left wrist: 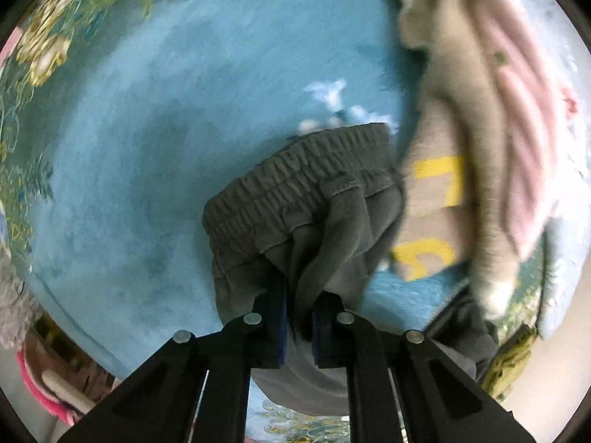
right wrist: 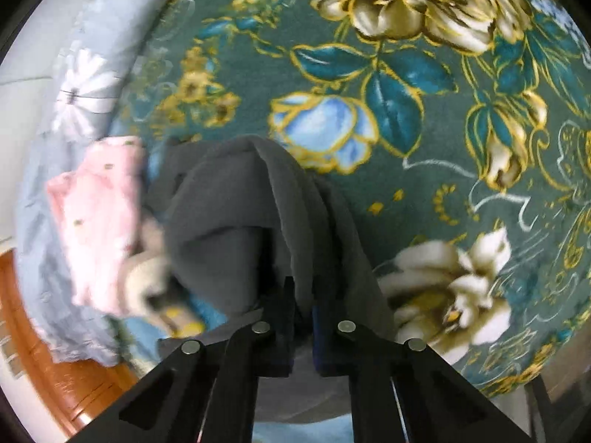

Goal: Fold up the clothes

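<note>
Both tongs, left (left wrist: 297,326) and right (right wrist: 303,326), were clamped on grey shorts (left wrist: 306,199) above the bed (left wrist: 155,118), a beige top (left wrist: 439,147) beside.

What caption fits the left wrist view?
Left gripper pinching grey shorts above a blue blanket.

Floral green blanket (right wrist: 424,184), plain blue blanket (left wrist: 184,110), orange wooden floor (right wrist: 48,361)
</note>
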Demonstrator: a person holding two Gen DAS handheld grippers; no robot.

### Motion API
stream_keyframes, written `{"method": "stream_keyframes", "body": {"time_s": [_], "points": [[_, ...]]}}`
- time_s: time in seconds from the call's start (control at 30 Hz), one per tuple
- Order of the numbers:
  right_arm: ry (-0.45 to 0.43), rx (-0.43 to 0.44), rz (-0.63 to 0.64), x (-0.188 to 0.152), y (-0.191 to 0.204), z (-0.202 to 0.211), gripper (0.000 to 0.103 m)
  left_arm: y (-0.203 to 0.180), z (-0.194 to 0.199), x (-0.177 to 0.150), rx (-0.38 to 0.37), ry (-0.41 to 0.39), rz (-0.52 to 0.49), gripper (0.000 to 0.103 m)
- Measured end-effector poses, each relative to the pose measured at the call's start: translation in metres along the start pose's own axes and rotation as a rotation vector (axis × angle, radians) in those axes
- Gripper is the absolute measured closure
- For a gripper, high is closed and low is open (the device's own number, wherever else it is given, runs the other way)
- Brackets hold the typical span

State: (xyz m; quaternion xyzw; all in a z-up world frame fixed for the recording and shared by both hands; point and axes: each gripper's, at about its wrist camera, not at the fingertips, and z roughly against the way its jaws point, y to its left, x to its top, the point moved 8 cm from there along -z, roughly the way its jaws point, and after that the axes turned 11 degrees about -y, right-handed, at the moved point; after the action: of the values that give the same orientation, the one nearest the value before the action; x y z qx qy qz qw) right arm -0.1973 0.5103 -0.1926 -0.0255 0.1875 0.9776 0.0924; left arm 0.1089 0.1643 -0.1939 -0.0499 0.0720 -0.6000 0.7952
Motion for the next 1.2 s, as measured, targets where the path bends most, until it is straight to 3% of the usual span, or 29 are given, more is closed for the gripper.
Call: {"method": "stream_keyframes", "body": {"time_s": [0.13,0.27,0.33,0.4,0.47,0.57,0.73,0.9,1.07,1.1,1.13,1.2], "points": [[-0.079,0.173,-0.004,0.017,0.031,0.055,0.097,-0.032,0.063,0.016,-0.195,-0.091,-0.031,0.095],[-0.24,0.409,0.131,0.025,0.088,0.147,0.097,-0.061,0.164,0.029,-0.514,-0.257,-0.084,0.095],[-0.33,0.518,0.22,0.022,0.115,0.196,0.097,-0.055,0.21,0.034,-0.641,-0.329,-0.11,0.094],[-0.381,0.548,0.305,0.012,0.125,0.221,0.097,-0.038,0.226,0.031,-0.689,-0.358,-0.12,0.094],[-0.374,0.477,0.385,-0.007,0.118,0.214,0.097,-0.011,0.193,0.026,-0.596,-0.318,-0.075,0.094],[-0.247,0.315,0.425,-0.042,0.086,0.155,0.097,0.031,0.145,0.019,-0.456,-0.258,-0.009,0.094],[0.044,0.037,0.274,-0.097,-0.008,0.042,0.097,0.097,0.078,0.001,-0.227,-0.153,0.051,0.094],[0.08,-0.051,0.152,-0.115,-0.054,0.013,0.097,0.127,0.063,-0.023,-0.178,-0.07,0.128,0.09],[0.09,-0.144,0.241,-0.111,-0.063,0.007,0.093,0.159,0.062,-0.039,-0.119,-0.005,0.214,0.085],[0.09,-0.156,0.268,-0.11,-0.062,0.008,0.089,0.164,0.065,-0.04,-0.118,0.003,0.233,0.079],[0.085,-0.165,0.295,-0.107,-0.06,0.011,0.079,0.168,0.069,-0.04,-0.122,0.008,0.25,0.072],[0.065,-0.184,0.367,-0.102,-0.055,0.016,0.064,0.167,0.085,-0.035,-0.165,-0.009,0.268,0.067]]}}
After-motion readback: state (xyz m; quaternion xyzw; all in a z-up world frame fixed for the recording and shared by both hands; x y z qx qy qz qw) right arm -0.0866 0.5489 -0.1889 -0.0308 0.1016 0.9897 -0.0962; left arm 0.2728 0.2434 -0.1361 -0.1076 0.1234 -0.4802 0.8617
